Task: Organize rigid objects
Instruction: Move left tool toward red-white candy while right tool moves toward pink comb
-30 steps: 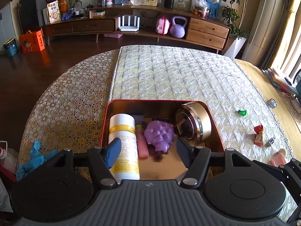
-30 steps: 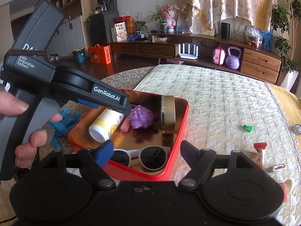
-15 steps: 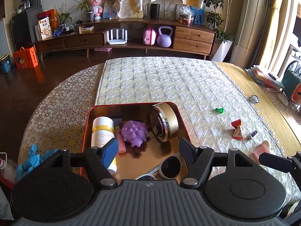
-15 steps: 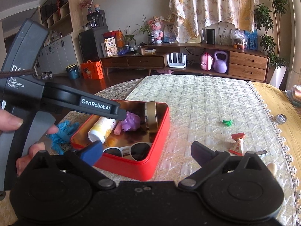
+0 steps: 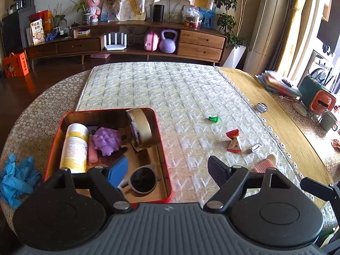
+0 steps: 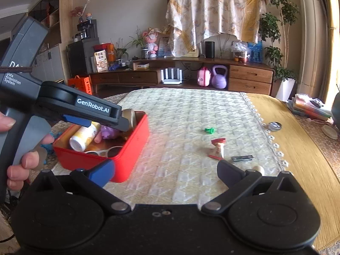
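Note:
A red tin box [image 5: 164, 159] [image 6: 136, 140] sits on the quilted table cover and holds a white-and-yellow bottle [image 5: 74, 146], a pink stick [image 5: 92, 150], a purple spiky toy [image 5: 107, 140], a round gold tin [image 5: 141, 125] and white sunglasses [image 5: 141, 179]. My left gripper [image 5: 167, 170] is open and empty over the box's near right corner. My right gripper [image 6: 166, 173] is open and empty above the cover, right of the box. Loose on the cover lie a green piece [image 5: 213, 119] [image 6: 210, 130], a red candy wrapper [image 5: 233, 141] [image 6: 218, 147], a nail clipper [image 5: 255, 147] [image 6: 242, 158] and a pink item [image 5: 264, 163].
Blue gloves [image 5: 14, 177] lie left of the box. A small round metal piece [image 5: 262, 107] sits on the yellow cloth to the right. A stack of books [image 5: 276, 82], a mug [image 5: 328, 120] and a green-and-orange container [image 5: 316, 97] stand far right. The left gripper's body [image 6: 59, 104] crosses the right wrist view.
Both grippers have drawn back and swung right, away from the box. Both pairs of jaws have opened wider. The sunglasses now lie in the box, in view of the left camera.

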`<state>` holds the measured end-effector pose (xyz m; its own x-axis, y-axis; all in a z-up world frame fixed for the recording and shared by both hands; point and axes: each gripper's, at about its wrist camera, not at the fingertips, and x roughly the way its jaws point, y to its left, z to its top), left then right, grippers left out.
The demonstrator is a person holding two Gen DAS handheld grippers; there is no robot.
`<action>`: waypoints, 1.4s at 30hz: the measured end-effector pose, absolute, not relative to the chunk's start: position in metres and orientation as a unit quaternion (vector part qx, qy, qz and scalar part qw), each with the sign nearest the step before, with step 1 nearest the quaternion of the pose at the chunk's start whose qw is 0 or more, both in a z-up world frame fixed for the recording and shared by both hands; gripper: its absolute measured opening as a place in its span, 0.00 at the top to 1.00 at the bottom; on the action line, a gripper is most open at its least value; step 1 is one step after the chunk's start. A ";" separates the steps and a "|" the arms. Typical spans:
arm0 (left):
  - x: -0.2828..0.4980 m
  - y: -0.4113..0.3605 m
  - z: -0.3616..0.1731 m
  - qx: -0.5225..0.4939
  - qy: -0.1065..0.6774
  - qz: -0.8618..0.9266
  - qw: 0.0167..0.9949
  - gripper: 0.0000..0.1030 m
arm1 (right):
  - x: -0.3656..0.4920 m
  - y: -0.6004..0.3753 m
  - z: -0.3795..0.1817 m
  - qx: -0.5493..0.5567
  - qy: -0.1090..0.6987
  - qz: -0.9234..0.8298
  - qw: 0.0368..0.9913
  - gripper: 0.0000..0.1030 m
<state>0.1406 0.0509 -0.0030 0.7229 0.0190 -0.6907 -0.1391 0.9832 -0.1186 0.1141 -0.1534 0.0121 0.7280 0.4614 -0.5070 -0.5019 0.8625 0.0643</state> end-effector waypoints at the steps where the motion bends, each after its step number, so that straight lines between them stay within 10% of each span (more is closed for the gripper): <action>1: 0.142 0.047 -0.004 -0.081 0.370 0.041 0.924 0.20 | 0.115 -0.159 0.011 -0.036 0.262 0.253 0.931 0.00; 42: 0.307 -0.065 -0.084 -0.046 0.437 0.009 0.898 0.20 | 0.190 -0.195 -0.069 -0.096 0.302 0.213 0.924 0.10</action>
<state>0.3066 -0.0653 -0.0836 0.6181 -0.0239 -0.7857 -0.0572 0.9955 -0.0754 0.1896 -0.1951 -0.0686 0.7271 0.3349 -0.5993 -0.4511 0.8911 -0.0494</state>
